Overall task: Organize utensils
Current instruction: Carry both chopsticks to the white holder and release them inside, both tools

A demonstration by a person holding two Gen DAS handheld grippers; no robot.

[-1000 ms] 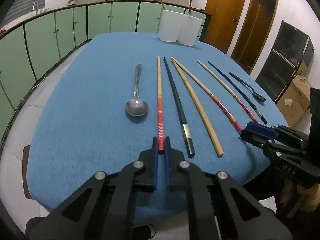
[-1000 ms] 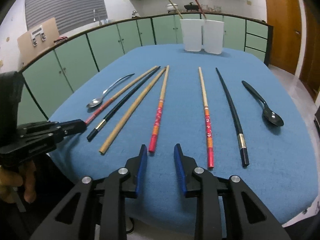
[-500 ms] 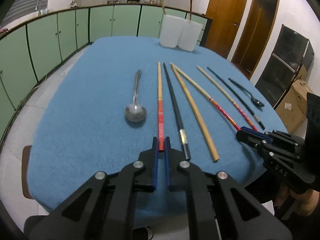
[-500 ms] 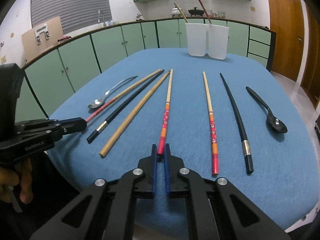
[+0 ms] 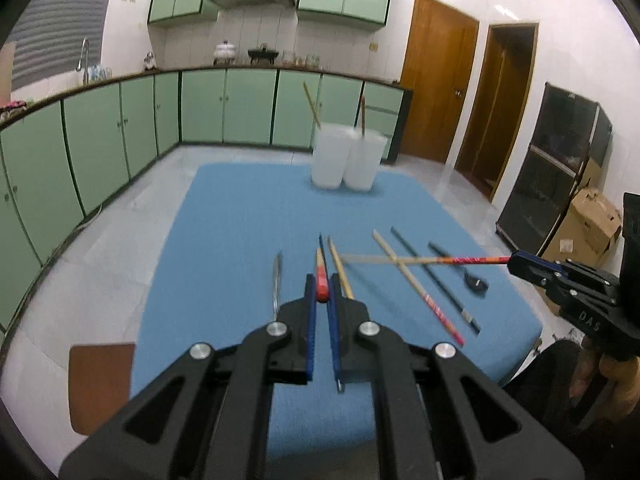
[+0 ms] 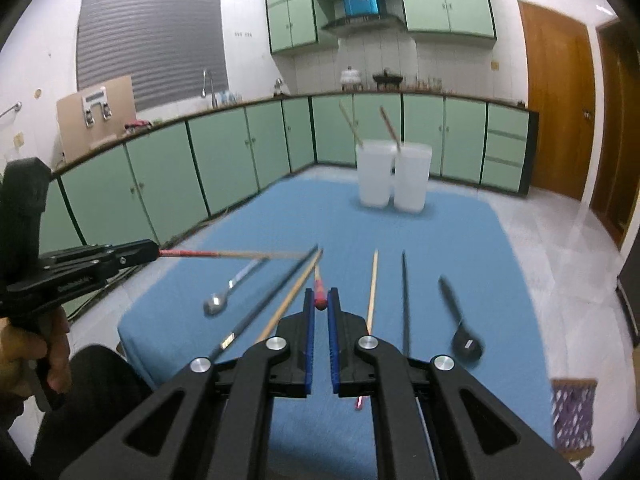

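Observation:
My left gripper (image 5: 321, 280) is shut on the red end of a chopstick (image 5: 320, 264), which it holds above the blue table (image 5: 240, 220). My right gripper (image 6: 320, 294) is shut on another red-ended chopstick (image 6: 318, 280), also lifted. Each view shows the other gripper at its side, with its chopstick pointing inward: the right gripper (image 5: 514, 258) and the left gripper (image 6: 154, 251). A silver spoon (image 6: 224, 296), a black spoon (image 6: 464, 340) and several chopsticks still lie on the table. Two white cups (image 6: 394, 176) stand at the far end, each with a stick in it.
Green cabinets (image 5: 100, 140) run along the left and the back. A brown seat (image 5: 100, 384) is below the table's near left corner. A cardboard box (image 5: 592, 224) and dark shelving stand at the right. A purple woven item (image 6: 572, 416) lies near the right.
The right gripper went from open to shut on a red-ended chopstick. Both grippers then rose and lifted their chopsticks off the table. The views now tilt up toward the kitchen.

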